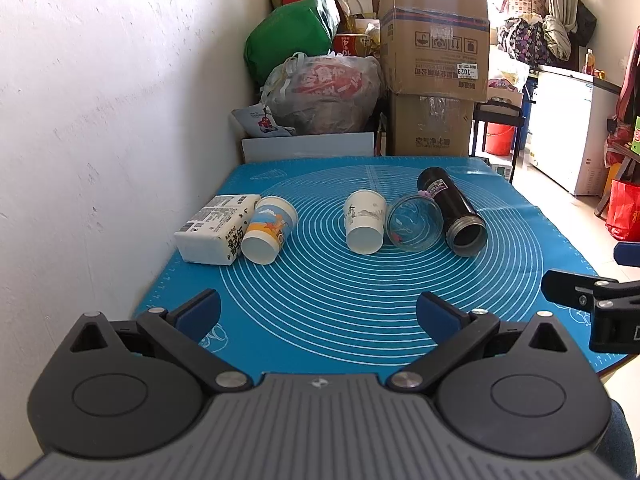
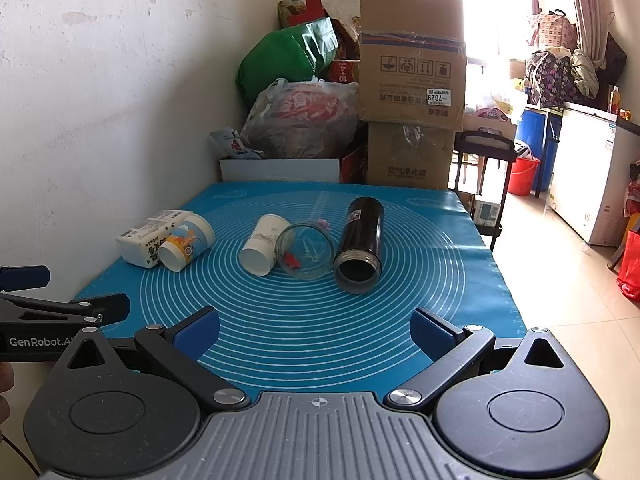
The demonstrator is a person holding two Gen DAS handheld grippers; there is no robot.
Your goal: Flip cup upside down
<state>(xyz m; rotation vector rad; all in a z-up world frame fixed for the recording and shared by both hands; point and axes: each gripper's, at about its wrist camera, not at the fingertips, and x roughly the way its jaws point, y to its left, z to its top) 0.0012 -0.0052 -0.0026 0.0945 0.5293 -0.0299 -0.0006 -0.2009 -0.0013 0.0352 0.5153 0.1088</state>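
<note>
On the blue mat (image 1: 320, 320), left to right, lie a cartoon paper cup (image 1: 269, 229), white paper cup (image 1: 364, 222), glass cup (image 1: 414, 222) and black flask (image 1: 452, 210); paper cups look light, crushable, best gripped mid-wall; left gripper (image 1: 318, 310) and right gripper (image 2: 316, 326) gape wide, empty

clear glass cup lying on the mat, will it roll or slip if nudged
The clear round glass cup lies on its side on the blue mat, so it would probably roll. Smooth glass looks slippery and breakable. The white paper cup beside it may block rolling that way.

A white carton (image 1: 214, 227) lies on the blue mat (image 1: 360, 320), cardboard boxes (image 1: 434, 40) behind.
</note>
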